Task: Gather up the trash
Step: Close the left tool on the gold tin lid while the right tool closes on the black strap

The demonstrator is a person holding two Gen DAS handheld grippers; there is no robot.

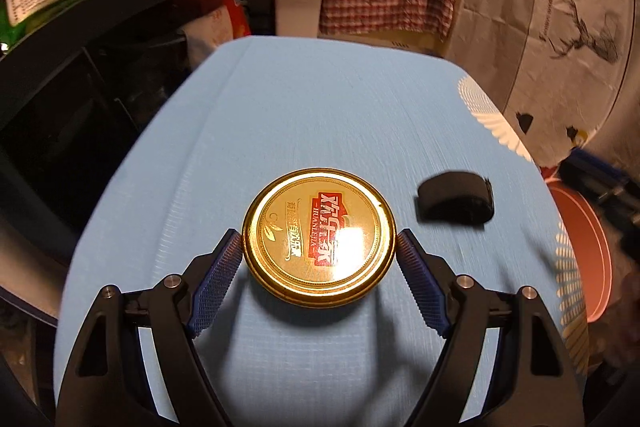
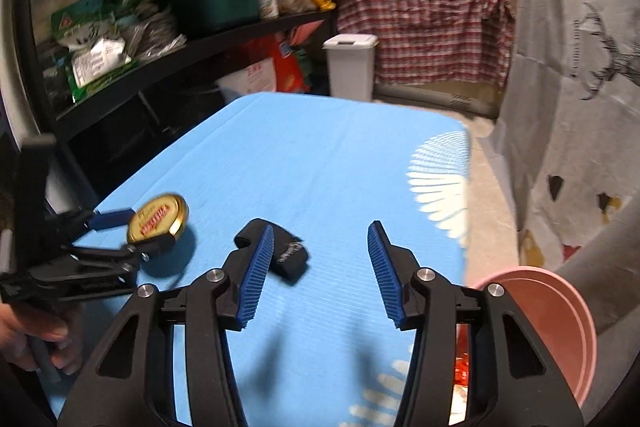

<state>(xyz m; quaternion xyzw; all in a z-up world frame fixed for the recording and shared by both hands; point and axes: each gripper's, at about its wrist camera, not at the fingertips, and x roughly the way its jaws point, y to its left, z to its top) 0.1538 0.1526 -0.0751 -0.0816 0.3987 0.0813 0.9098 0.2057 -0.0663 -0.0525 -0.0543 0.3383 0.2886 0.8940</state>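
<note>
On blue mat (image 1: 280, 115): left hand-held gripper (image 1: 319, 247) seemingly clamps gold lid (image 1: 319, 233) | right hand-held gripper (image 2: 320, 255) empty, agape

Bench (image 2: 328, 163) under a blue cover, white fan print along its right edge. Past the far edge: white lidded bin (image 2: 351, 66) on the floor, red checked shirt (image 2: 424, 27) hanging behind. Dark shelving (image 2: 168, 55) off the left edge, holding a green box (image 2: 218, 1) and packets. Deer-print cloth (image 2: 580, 75) hangs right.

In the left wrist view, a jar lid (image 1: 319, 237) sits centre-frame over the tabletop (image 1: 320, 115); a strap (image 1: 454, 202) lies to its right.
</note>
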